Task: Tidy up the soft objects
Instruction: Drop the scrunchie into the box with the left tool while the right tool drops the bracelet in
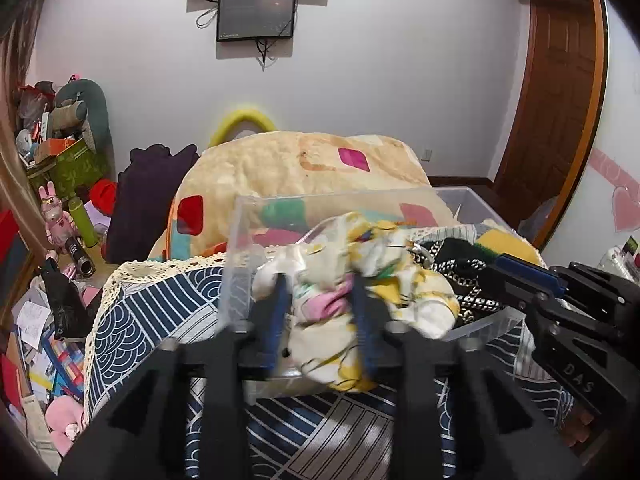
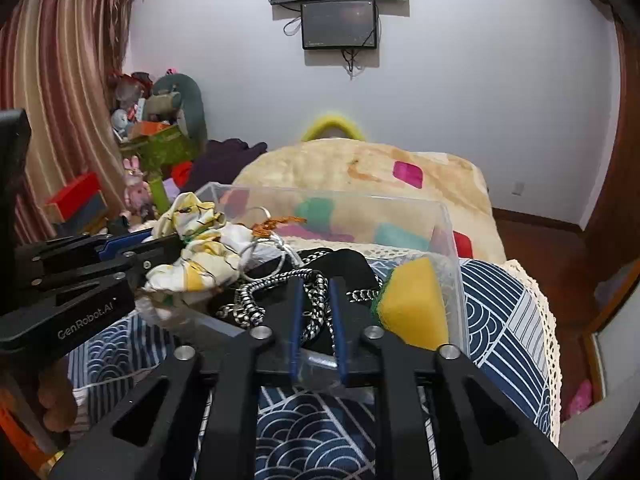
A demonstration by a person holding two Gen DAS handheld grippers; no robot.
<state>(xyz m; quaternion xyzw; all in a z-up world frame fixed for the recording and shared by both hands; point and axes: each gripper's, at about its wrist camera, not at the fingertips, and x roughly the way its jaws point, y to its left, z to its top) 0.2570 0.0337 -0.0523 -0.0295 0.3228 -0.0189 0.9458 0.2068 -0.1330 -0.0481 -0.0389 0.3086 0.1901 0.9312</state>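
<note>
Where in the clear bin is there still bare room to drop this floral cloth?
The clear bin looks open only along its far wall, behind the yellow sponge. The near half is crowded: floral cloth in the left gripper, black-and-white cord between the right gripper fingers.

In the bin (image 2: 450, 240) on the tablecloth (image 2: 504, 312), the garment (image 2: 200, 248) lies left, the sponge (image 2: 414, 304) right, the cord (image 2: 316, 300) seemingly between.

White wall (image 2: 460, 100), wooden door (image 1: 560, 92), striped curtain (image 2: 60, 80)
</note>
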